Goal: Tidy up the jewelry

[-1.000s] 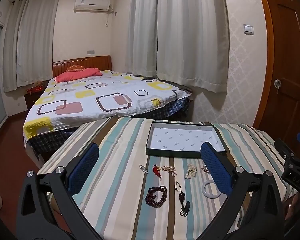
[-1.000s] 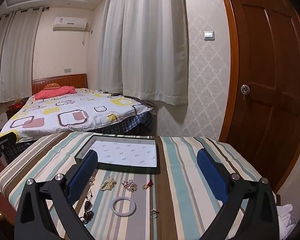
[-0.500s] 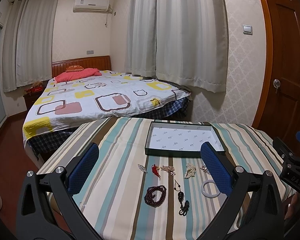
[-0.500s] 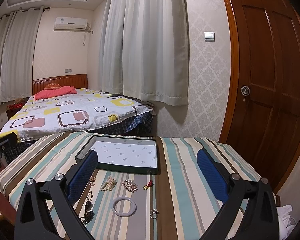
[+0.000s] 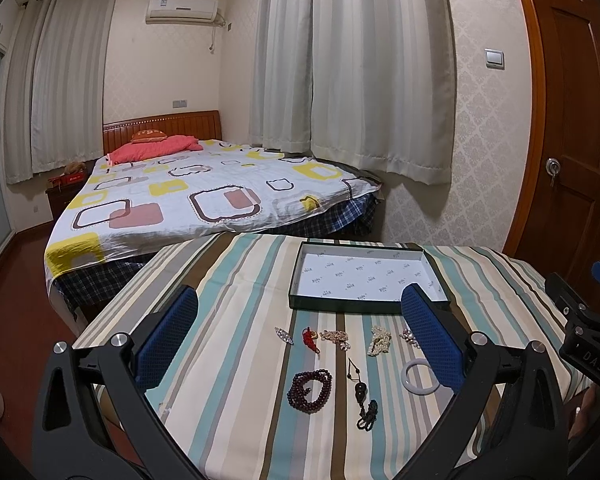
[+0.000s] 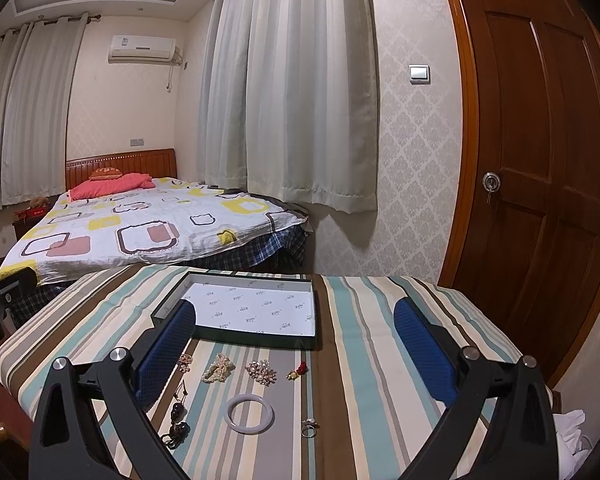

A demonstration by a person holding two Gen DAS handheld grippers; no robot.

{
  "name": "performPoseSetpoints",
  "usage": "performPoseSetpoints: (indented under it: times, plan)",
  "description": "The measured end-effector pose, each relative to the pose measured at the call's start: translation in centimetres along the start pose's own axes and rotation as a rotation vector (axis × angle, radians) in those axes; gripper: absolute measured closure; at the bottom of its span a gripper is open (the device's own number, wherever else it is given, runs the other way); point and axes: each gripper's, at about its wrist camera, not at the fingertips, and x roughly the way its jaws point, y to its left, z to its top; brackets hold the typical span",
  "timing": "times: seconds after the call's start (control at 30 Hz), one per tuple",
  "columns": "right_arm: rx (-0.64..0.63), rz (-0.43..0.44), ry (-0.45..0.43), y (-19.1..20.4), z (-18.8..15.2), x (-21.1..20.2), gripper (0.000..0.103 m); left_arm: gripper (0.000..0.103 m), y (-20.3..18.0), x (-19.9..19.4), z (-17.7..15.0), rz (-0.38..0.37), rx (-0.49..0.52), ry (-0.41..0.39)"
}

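A shallow dark box with a white lining (image 5: 364,276) (image 6: 256,308) lies open and empty on the striped tablecloth. In front of it lie several jewelry pieces: a dark red bead bracelet (image 5: 310,390), a dark pendant on a cord (image 5: 362,394), a white bangle (image 5: 420,376) (image 6: 249,414), a pearl cluster (image 5: 379,340) (image 6: 218,372), a red charm (image 5: 310,338) (image 6: 298,371), a sparkly brooch (image 6: 261,372) and a ring (image 6: 310,428). My left gripper (image 5: 300,340) is open above them. My right gripper (image 6: 296,344) is open above them too. Both are empty.
The table (image 6: 380,340) has a striped cloth. A bed (image 5: 204,204) stands behind it. A wooden door (image 6: 540,184) is at the right. Curtains hang on the back wall. The right gripper's body (image 5: 588,344) shows at the left wrist view's right edge.
Both grippers have shifted only slightly. The jewelry and the box have not moved.
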Motion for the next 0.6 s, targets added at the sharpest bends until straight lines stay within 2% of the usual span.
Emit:
performPoseSetpoints:
  times: [0.6]
  plan:
    - [0.0, 0.004, 0.001, 0.16, -0.08, -0.15, 0.006, 0.004, -0.08, -0.08, -0.24, -0.002, -0.001, 0.003]
